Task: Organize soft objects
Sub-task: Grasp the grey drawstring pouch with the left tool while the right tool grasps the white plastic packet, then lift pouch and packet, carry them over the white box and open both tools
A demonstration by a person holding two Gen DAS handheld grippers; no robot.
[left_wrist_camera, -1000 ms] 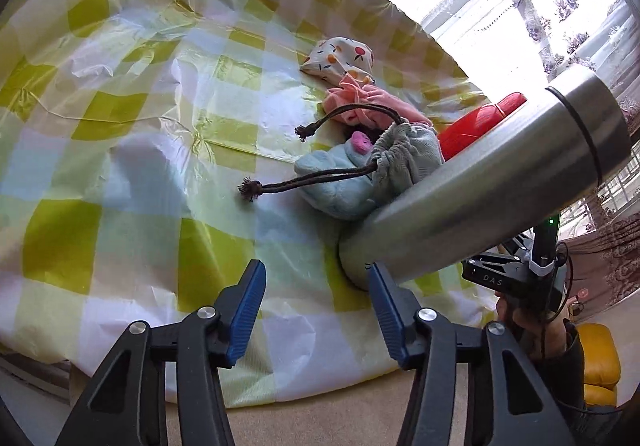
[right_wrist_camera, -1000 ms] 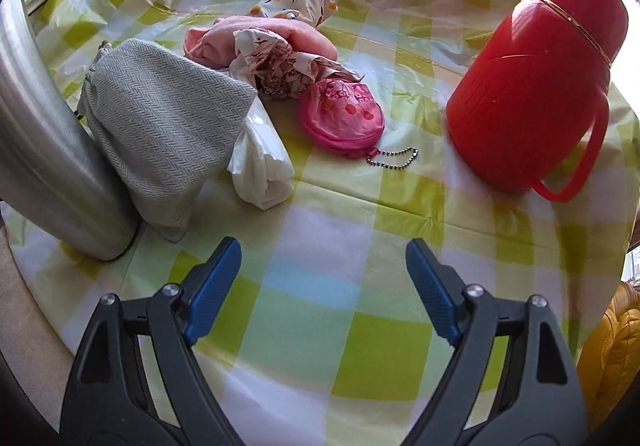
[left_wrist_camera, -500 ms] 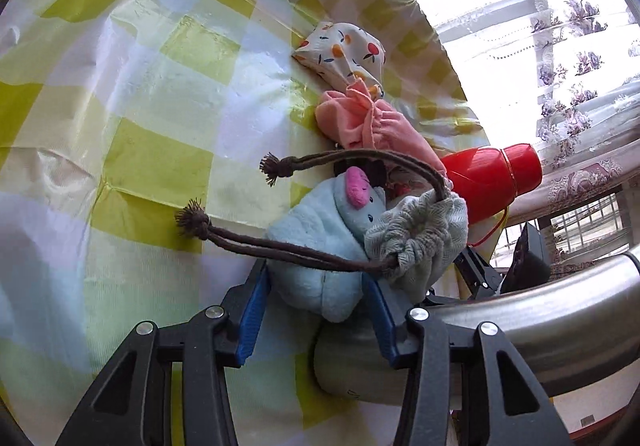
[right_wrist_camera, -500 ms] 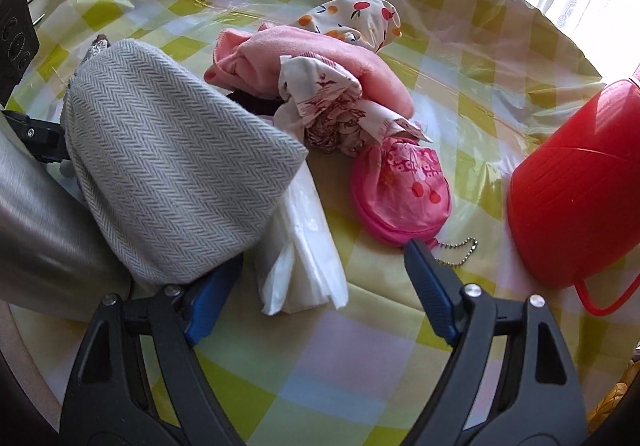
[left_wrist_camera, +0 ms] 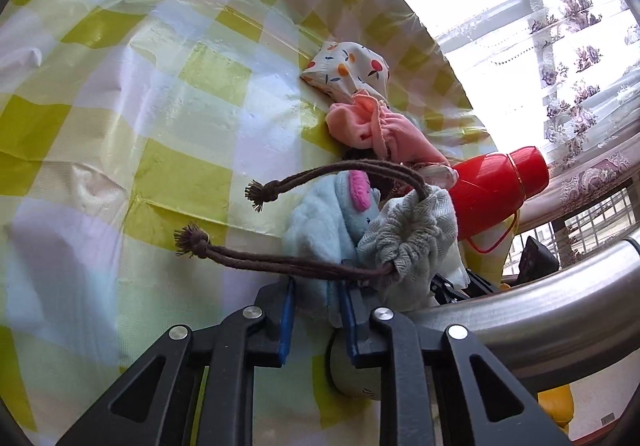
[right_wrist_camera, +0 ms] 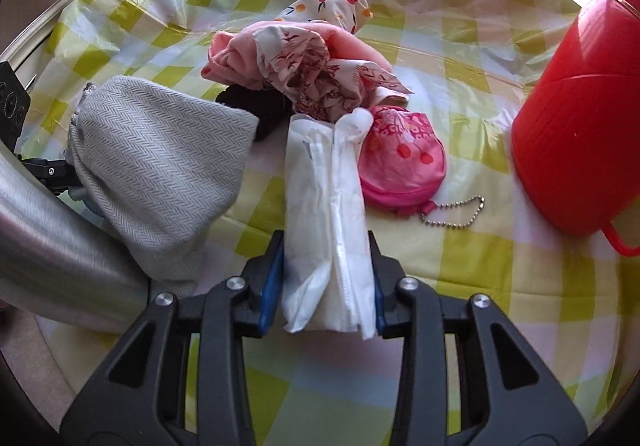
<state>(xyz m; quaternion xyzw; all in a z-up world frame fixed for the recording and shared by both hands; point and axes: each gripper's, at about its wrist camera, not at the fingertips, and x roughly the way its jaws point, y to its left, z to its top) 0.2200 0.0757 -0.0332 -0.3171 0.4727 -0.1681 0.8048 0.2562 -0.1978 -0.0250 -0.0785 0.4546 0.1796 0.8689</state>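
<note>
Pale blue plush toy (left_wrist_camera: 316,230), low centre of the left view, is pinched as the left gripper (left_wrist_camera: 316,320) closes on it; the grey drawstring pouch (left_wrist_camera: 412,242) touching it may drag along. Mid-frame right view, the right gripper (right_wrist_camera: 328,278) closes on a white packet (right_wrist_camera: 326,205). The pouch's contents are hidden.

The drawstring pouch (right_wrist_camera: 160,169) is parked left of the tissue pack (right_wrist_camera: 326,213), with the coin purse (right_wrist_camera: 402,161) touching the pack's right side. The clothes heap (right_wrist_camera: 304,65) is piled behind them; the jug (right_wrist_camera: 580,133) is set far right on the tablecloth (right_wrist_camera: 460,266).
</note>
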